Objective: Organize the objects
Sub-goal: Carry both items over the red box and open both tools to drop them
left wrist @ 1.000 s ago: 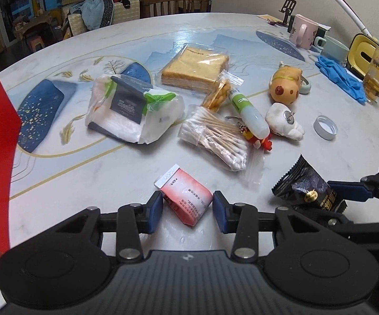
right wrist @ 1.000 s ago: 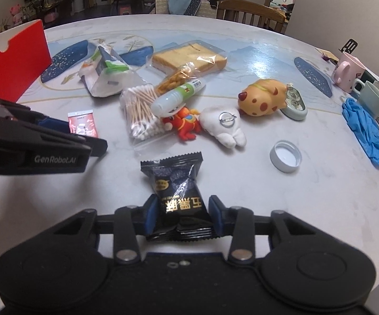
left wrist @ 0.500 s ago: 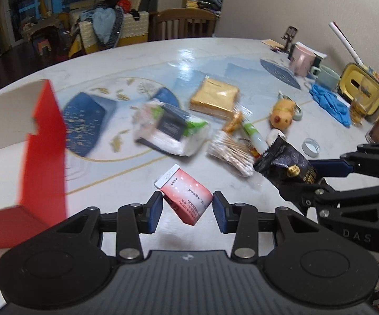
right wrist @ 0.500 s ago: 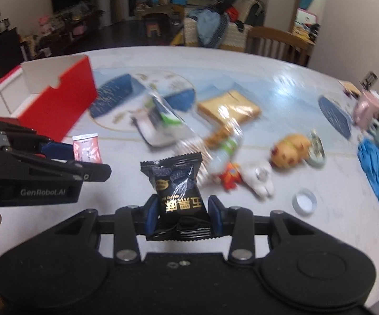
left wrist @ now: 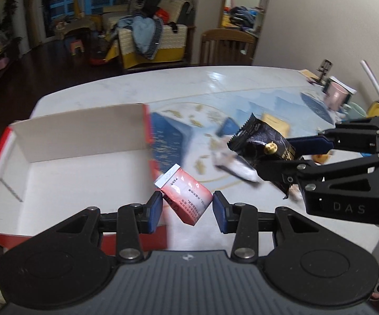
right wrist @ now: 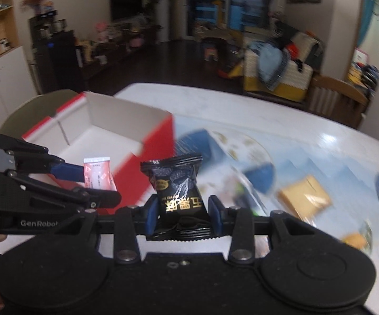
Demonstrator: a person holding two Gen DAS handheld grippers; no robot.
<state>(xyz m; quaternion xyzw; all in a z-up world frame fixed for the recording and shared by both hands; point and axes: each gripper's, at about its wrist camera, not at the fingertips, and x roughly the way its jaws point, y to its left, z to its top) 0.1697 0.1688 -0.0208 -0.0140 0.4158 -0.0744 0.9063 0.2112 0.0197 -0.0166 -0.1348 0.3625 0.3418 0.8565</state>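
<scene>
My left gripper (left wrist: 187,207) is shut on a small red packet (left wrist: 185,197) and holds it in the air at the right edge of an open red box with a white inside (left wrist: 58,183). My right gripper (right wrist: 180,212) is shut on a black snack packet with gold print (right wrist: 176,181), also lifted, to the right of the box (right wrist: 126,128). The right gripper and black packet (left wrist: 263,144) show at the right of the left wrist view. The left gripper with the red packet (right wrist: 98,173) shows at the left of the right wrist view.
The round white table with blue patterns (left wrist: 215,84) holds a blurred bread packet (right wrist: 305,199), a tissue pack (left wrist: 234,165) and a pink mug (left wrist: 336,97) at the far right. A wooden chair (left wrist: 226,44) stands behind the table.
Both grippers have lifted their packets off the table and swung left towards the red box, which now fills the left of both views. The items left on the table have slid right.
</scene>
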